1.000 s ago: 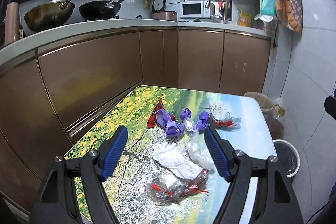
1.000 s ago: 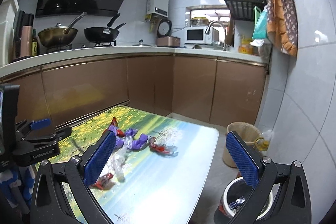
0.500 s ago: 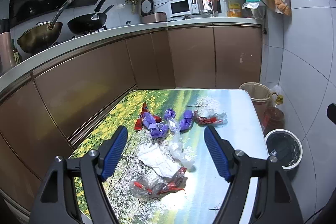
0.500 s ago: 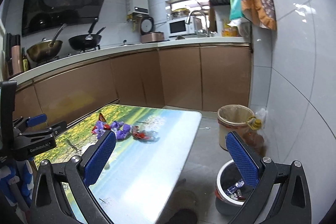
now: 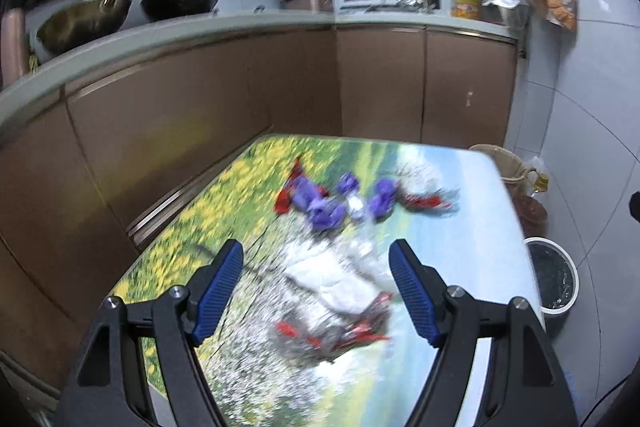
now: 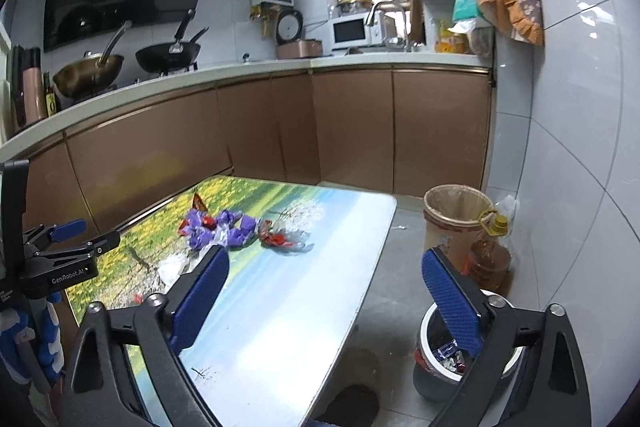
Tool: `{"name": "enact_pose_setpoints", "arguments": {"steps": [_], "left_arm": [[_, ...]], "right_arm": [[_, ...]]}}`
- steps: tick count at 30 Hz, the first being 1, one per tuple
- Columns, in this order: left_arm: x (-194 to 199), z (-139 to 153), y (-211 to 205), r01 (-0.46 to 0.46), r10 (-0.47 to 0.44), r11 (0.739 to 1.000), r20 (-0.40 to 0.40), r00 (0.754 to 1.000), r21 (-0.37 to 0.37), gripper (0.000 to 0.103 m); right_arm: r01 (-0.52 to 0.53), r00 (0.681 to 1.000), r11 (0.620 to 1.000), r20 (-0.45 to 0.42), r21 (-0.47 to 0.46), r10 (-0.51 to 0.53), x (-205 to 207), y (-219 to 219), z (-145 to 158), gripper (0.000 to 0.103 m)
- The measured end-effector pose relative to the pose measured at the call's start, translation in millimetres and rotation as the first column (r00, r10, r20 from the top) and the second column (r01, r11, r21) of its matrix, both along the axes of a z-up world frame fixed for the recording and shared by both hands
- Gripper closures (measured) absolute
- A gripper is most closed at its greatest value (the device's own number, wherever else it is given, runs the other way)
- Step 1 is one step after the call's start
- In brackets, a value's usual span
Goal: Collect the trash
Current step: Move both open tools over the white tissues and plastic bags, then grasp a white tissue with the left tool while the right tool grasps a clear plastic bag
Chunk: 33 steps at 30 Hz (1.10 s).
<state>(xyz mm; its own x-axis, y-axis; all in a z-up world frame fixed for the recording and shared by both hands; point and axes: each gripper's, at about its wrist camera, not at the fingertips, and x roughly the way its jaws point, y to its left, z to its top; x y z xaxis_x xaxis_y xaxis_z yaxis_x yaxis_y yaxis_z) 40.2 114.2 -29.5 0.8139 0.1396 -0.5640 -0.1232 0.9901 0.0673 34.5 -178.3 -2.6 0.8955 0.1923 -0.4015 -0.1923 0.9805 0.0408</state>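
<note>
Right now your left gripper (image 5: 316,287) hangs over the near part of the low table with the printed meadow-and-blossom top (image 5: 440,267); its blue ribbed pads stand well apart with nothing between them, and the trash lies beyond and below the tips; that view is smeared by motion, so details are soft. Just past the pads lies a crumpled white paper tissue (image 5: 336,279), and nearer you a clear plastic wrapper with red print (image 5: 332,331); farther up the table sits a cluster of purple foil sweet wrappers (image 5: 328,211) with a red wrapper (image 5: 286,197) at its left edge and a clear wrapper with red ends (image 5: 424,203) at its right.

Your right gripper (image 6: 324,279) is out past the table's right edge; its jaws have just been closing a little, yet they stand wide and hold nothing. Below its right finger (image 6: 452,307), on the grey floor, stands the small round white-rimmed bin (image 6: 434,367), with a few wrappers visible inside; behind it are an amber bottle of oil with a yellow cap (image 6: 490,259) and a tall tan basket lined with a plastic bag (image 6: 452,215). From this side the same purple wrappers (image 6: 224,227) show mid-table.

At the left of that view you can read "GenRobot.AI" in white on the black body of your left gripper (image 6: 60,267); the next line of print below it is too small to read.
</note>
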Motion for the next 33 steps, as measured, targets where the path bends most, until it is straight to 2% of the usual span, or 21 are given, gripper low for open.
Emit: {"name": "enact_pose_setpoints", "arguments": {"steps": [6, 11, 15, 19, 22, 27, 29, 33], "left_arm": [[10.5, -26.8, 52.9, -0.062, 0.058, 0.997, -0.086, 0.995, -0.049, 0.03], [27.1, -44.4, 66.6, -0.018, 0.002, 0.994, -0.149, 0.989, -0.104, 0.03], [54.4, -57.7, 56.5, 0.073, -0.101, 0.987, -0.2, 0.975, -0.143, 0.03], [86.4, -70.3, 47.2, 0.132, -0.165, 0.98, -0.244, 0.956, -0.146, 0.03], [108.4, -84.7, 43.5, 0.152, -0.198, 0.973, -0.293, 0.936, -0.172, 0.03], [127.1, -108.8, 38.9, 0.155, -0.201, 0.976, -0.348, 0.916, -0.155, 0.031], [131.5, -117.5, 39.5, 0.155, -0.202, 0.976, -0.364, 0.909, -0.154, 0.047], [133.5, -122.1, 44.7, 0.141, -0.186, 0.979, -0.356, 0.916, -0.149, 0.065]], "right_arm": [[-0.06, 0.996, 0.998, -0.071, -0.012, 0.059, 23.4, 22.1, -12.8, 0.028], [-0.143, 0.978, 0.99, -0.15, 0.005, 0.142, 49.7, 46.8, -29.0, 0.048], [-0.217, 0.954, 0.976, -0.208, 0.019, 0.216, 73.2, 69.4, -40.8, 0.051], [-0.269, 0.93, 0.963, -0.254, 0.023, 0.266, 94.6, 90.0, -51.4, 0.052], [-0.292, 0.913, 0.956, -0.29, 0.021, 0.286, 111.4, 102.9, -61.3, 0.052], [-0.311, 0.896, 0.95, -0.329, 0.012, 0.298, 130.1, 117.8, -74.9, 0.052], [-0.323, 0.889, 0.946, -0.343, 0.004, 0.304, 136.5, 125.2, -79.4, 0.052], [-0.362, 0.868, 0.932, -0.369, -0.007, 0.334, 148.2, 146.2, -88.8, 0.052]]}}
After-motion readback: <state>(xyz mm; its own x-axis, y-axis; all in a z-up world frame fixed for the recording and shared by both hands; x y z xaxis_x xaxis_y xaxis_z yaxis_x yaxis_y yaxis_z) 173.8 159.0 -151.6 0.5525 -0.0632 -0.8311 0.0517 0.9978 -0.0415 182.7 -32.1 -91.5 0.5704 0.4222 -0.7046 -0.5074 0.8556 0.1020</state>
